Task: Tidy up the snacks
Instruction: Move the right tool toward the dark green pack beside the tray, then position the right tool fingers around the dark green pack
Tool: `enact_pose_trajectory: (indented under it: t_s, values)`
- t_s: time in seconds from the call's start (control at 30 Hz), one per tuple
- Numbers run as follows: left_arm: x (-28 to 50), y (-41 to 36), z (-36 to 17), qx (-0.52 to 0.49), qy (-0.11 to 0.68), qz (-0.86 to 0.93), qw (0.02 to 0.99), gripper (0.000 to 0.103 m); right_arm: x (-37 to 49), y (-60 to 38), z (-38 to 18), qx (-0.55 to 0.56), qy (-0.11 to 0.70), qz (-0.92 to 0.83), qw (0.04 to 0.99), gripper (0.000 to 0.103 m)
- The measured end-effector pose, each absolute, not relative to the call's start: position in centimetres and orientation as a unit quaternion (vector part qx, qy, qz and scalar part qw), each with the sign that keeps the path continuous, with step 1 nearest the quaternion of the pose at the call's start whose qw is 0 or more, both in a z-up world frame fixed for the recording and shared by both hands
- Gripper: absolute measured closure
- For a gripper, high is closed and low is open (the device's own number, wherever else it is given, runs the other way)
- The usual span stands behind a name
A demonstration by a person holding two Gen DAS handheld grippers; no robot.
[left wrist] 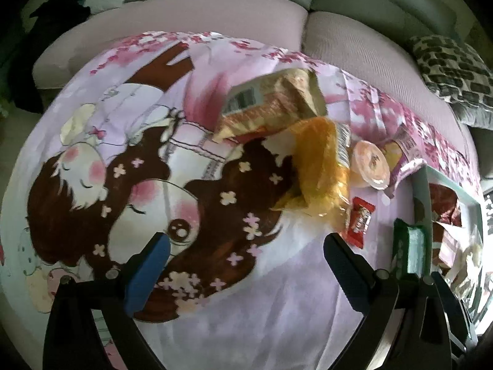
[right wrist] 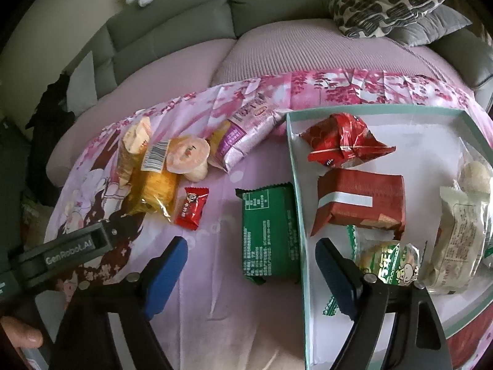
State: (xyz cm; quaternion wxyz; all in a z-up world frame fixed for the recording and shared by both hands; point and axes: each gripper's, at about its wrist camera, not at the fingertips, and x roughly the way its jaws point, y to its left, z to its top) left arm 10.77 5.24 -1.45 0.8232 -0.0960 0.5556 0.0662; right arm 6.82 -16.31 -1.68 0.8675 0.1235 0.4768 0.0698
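Both claws stand with their fingers spread wide and nothing between them. The left gripper hangs over the cartoon-print cloth, its blue-padded fingers framing bare fabric. The right gripper hovers lower right, straddling the left wall of the teal-rimmed box: one finger over the cloth, the other over the box floor.

Loose snacks lie in a cluster on the cloth. A green flat packet with white print on its back lies tight against the outside of the box wall, directly between the right gripper's fingers. Left of it sits a small red candy wrapper with serrated ends. Beyond that, an orange-yellow clear bag with a barcode label leans on a golden crinkled pack. A peach-lidded jelly cup touches the orange bag, and a pink-purple foil pouch lies just beside the cup, reaching toward the box corner.

Inside the box are a crumpled red foil bag, a brick-red wrapped block with a pale band, a round green-and-white biscuit pack with a cartoon figure, and a clear bag of pale contents by the right wall.

Behind all this runs a grey sofa with a patterned cushion.
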Motion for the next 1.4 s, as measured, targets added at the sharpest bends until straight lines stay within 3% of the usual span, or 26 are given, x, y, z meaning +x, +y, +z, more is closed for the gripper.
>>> enact_pose_trajectory:
  t_s: [0.3,1.4]
  values:
    - [10.7,4.9,-1.5,-0.113,0.56,0.041,0.82,0.003,6.5,-16.0,-1.1,0.111,0.461,0.073,0.877,0.024]
    - [10.7,5.7,-0.9,-0.13,0.556,0.042,0.82,0.003,6.8,-13.1,-1.9,0.042,0.478,0.042,0.877,0.025]
